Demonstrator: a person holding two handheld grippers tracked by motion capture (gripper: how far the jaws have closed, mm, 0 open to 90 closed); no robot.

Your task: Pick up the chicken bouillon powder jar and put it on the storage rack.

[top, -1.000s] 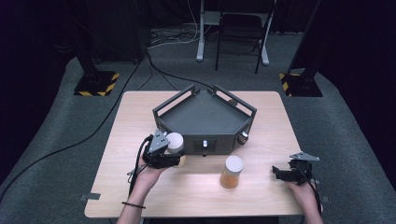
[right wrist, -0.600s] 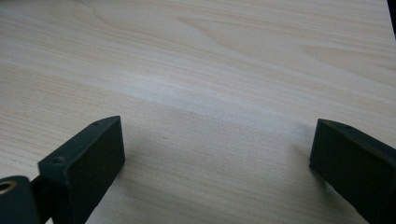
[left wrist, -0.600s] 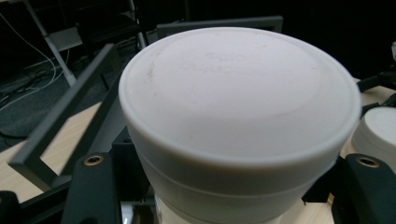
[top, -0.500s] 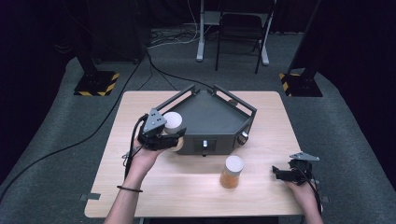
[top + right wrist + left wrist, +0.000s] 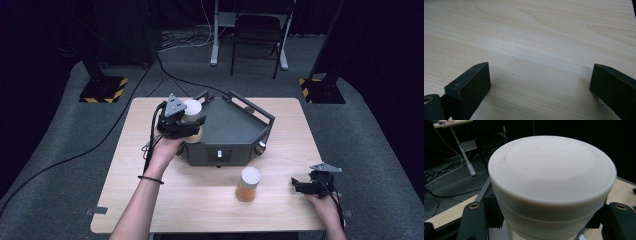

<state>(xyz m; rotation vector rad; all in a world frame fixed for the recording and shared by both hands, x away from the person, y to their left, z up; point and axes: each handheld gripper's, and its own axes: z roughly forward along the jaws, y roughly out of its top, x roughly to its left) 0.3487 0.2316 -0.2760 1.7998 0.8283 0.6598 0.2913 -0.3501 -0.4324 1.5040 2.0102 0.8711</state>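
Left gripper fingers pinch a white-lidded jar beside the grey tray; right gripper fingers spread.

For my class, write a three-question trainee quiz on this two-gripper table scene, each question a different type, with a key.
1. True or false: the right gripper has its fingers shut on a jar.
2. Multiple choice: the jar with the white lid held by the left gripper is (A) near the grey tray's left edge, (B) on the floor, (C) beside the right hand.
3. Fill in: the orange jar stands on the ____.

Key: 1 false, its fingers are open over bare wood; 2 A; 3 table.
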